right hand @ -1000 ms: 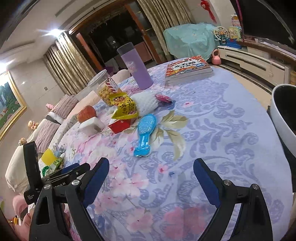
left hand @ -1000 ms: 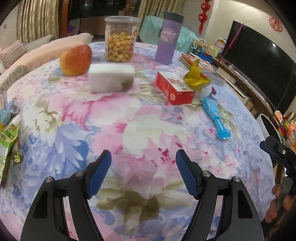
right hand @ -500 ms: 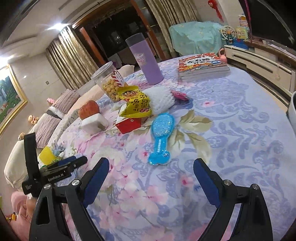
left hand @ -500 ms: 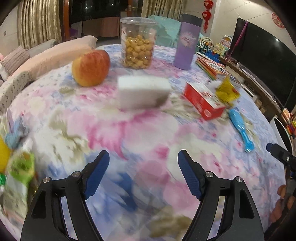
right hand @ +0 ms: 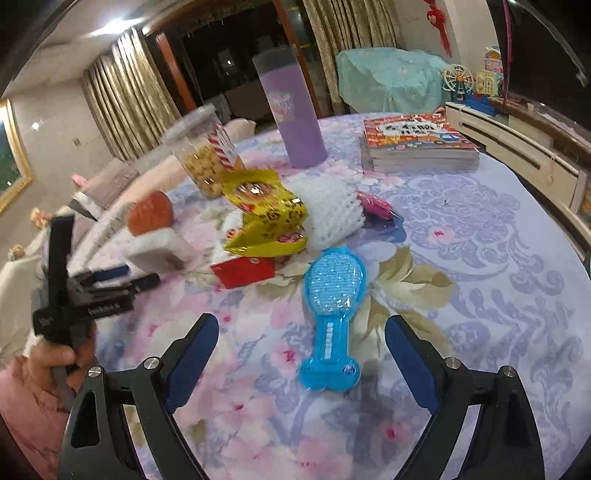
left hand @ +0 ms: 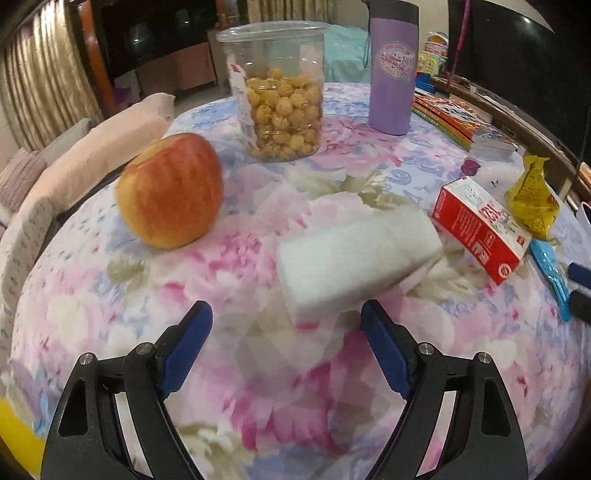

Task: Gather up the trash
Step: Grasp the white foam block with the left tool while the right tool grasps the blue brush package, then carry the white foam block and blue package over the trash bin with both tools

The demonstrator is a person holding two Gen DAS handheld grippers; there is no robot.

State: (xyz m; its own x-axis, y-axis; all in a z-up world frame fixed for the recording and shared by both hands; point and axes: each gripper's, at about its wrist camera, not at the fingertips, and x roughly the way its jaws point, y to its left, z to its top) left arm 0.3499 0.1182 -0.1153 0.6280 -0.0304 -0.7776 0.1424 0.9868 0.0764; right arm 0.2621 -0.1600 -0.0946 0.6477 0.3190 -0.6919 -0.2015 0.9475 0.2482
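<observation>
I see gold curtains (right hand: 122, 110) flanking a dark window (right hand: 229, 70), a ceiling light (right hand: 110, 26), a pink sofa (left hand: 92, 155), a TV (left hand: 524, 62) over a white cabinet (right hand: 517, 147), and a floral-clothed worktop (right hand: 480, 258).

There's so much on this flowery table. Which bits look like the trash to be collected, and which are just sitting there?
Likely trash:
yellow wrapper
red carton
white foam net
white block, perhaps

Just lying about:
apple
snack jar
purple tumbler
books
blue hairbrush

Both grippers, left gripper and right gripper, are open and empty.
</observation>
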